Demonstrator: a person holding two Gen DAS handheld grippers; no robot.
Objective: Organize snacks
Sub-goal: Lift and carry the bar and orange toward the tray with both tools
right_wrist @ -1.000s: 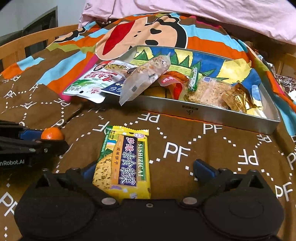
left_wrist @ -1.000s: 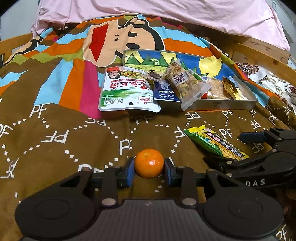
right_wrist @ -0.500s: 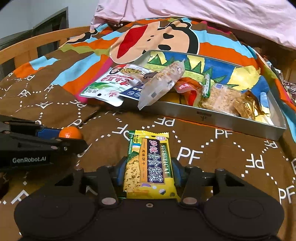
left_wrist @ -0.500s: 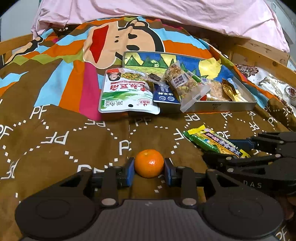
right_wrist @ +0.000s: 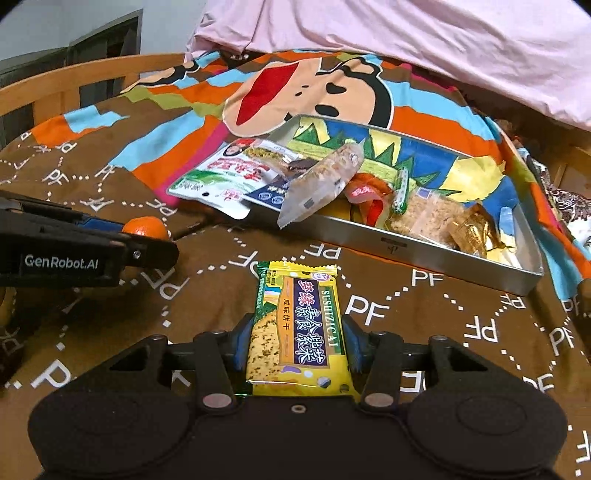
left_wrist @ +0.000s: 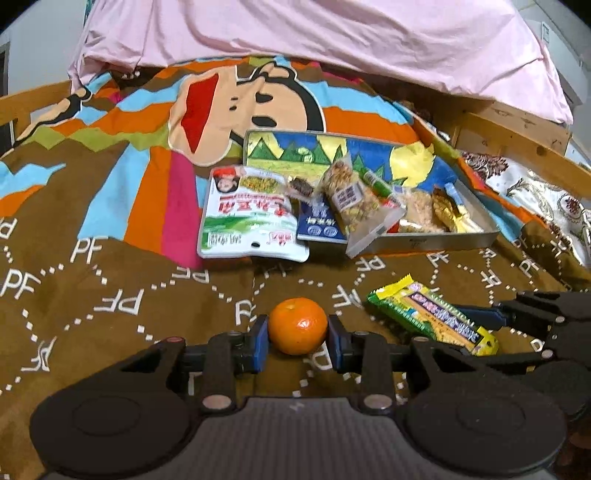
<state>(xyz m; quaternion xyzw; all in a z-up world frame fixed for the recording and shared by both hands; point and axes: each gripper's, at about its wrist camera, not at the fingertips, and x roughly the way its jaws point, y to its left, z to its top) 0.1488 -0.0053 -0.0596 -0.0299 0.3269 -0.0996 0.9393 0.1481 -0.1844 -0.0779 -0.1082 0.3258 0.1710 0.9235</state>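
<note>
My left gripper is shut on a small orange mandarin, just above the brown bedspread. My right gripper is shut on a yellow and green cracker packet, which sticks out forward between the blue pads. In the left wrist view that packet and the right gripper show at the right. In the right wrist view the left gripper and the mandarin show at the left. A metal tin ahead holds several snack packets.
A white and green pouch and a dark blue packet lean over the tin's near left edge, with a clear nut bar on top. A pink pillow lies behind. Wooden bed rails run along both sides.
My right gripper closed on the cracker packet and lifted it a little off the bedspread. The left gripper kept still with the mandarin.
</note>
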